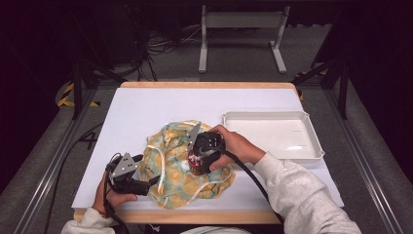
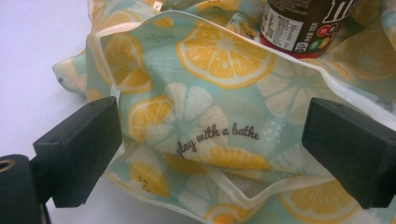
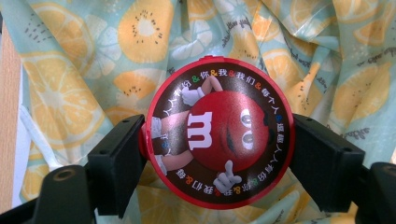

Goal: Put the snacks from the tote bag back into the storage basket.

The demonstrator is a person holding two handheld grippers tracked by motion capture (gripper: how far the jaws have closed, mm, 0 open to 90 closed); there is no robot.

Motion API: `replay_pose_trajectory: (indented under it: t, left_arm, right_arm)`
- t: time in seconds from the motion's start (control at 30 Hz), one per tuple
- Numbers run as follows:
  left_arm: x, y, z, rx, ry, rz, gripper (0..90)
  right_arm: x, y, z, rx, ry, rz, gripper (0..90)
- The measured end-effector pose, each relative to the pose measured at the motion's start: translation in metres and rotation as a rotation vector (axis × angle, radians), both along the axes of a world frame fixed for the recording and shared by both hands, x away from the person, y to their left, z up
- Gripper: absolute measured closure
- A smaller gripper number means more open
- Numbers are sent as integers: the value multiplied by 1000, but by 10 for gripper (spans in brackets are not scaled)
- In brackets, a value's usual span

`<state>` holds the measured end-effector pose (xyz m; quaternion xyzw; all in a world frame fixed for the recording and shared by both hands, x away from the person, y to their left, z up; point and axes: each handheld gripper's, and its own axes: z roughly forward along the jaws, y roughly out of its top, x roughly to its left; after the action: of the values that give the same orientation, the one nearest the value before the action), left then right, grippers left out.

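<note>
A crumpled cloth bag [image 1: 173,168] printed with lemon slices lies on the white table top [image 1: 146,107]. A brown candy can [image 1: 197,165] with a red rim stands upright on or in the bag's folds. My right gripper [image 1: 199,157] comes down from above and is shut on the can's round red lid [image 3: 219,130], one jaw on each side. My left gripper [image 1: 148,183] is at the bag's left front edge. Its jaws stand wide open [image 2: 215,149] with the bag's hemmed edge [image 2: 201,107] between them. The can's lower part [image 2: 303,23] stands beyond that edge.
An empty white tray [image 1: 311,146] sits on the table's right side, just past the right hand. The wooden front edge of the table [image 1: 195,217] runs close below the bag. A metal stand [image 1: 241,22] is on the floor beyond the table.
</note>
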<state>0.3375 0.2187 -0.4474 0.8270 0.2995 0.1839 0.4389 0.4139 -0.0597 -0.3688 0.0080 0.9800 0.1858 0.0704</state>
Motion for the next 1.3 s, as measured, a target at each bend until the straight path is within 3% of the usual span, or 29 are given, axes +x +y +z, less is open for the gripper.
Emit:
replay_pose_trajectory:
  t: [0.57, 1.3]
  left_arm:
    - [-2, 0, 0, 4, 2, 4, 55]
    - [-1, -1, 0, 7, 6, 4, 55]
  right_arm:
    - [-4, 3, 13, 4, -27, 11, 238]
    - [-6, -17, 50, 43, -65, -28, 238]
